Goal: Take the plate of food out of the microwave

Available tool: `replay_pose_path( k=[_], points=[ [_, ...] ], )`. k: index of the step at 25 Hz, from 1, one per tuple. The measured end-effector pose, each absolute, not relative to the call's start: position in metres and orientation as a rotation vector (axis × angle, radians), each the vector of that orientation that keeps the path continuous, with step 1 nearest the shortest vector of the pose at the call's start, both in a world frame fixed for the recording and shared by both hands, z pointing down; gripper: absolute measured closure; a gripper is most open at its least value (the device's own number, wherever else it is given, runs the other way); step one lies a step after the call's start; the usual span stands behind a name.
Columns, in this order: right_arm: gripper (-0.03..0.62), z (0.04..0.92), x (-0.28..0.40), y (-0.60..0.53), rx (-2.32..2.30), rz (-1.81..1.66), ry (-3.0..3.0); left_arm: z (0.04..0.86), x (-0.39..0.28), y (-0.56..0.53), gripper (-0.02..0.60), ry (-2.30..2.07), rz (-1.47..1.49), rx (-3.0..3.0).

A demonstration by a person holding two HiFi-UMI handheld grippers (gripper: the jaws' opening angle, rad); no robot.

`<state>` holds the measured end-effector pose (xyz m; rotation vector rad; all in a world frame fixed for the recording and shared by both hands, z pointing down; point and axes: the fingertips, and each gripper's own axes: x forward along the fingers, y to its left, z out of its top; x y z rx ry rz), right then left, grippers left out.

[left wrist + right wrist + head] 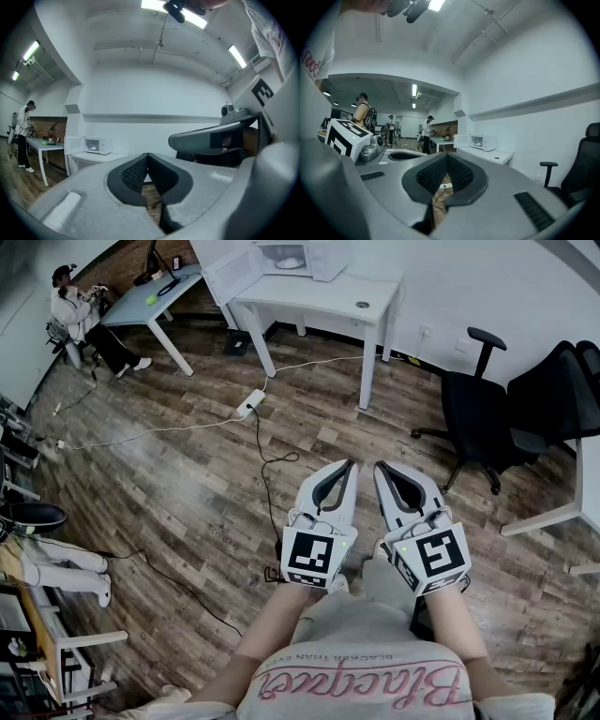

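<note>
Left gripper: grey two-jaw tool, held level, jaws clenched tip to tip with nothing between them.
Right gripper: same build, closed and empty, just beside the left.
Marker cubes: black-and-white square codes, no words.
White microwave: on the white desk, well apart from both grippers, door open.
Plate of food: a pale shape inside the microwave, too small to make out further.
Shirt print: pink script seen upside down, not legible.

Microwave on tabletop, far ahead; office chair to its right; power strip on floor before it.
</note>
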<state>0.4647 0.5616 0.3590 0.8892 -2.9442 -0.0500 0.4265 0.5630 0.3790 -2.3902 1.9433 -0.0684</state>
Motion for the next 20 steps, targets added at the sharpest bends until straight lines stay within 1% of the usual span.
replay_pose_path(
  k=[7, 14, 20],
  points=[
    [0.583, 0.361, 0.485, 0.544, 0.925, 0.012, -2.949, 0.376, 0.449, 0.553, 0.575, 1.869, -0.121, -2.416],
    [0.583, 0.359, 0.504, 0.504, 0.939, 0.076, -2.972, 0.377, 0.461, 0.517, 0.575, 1.903, -0.136, -2.406],
    [0.583, 0.356, 0.520, 0.466, 0.813, 0.079, -2.997, 0.373, 0.473, 0.474, 0.575, 1.939, -0.130, -2.376]
  ],
)
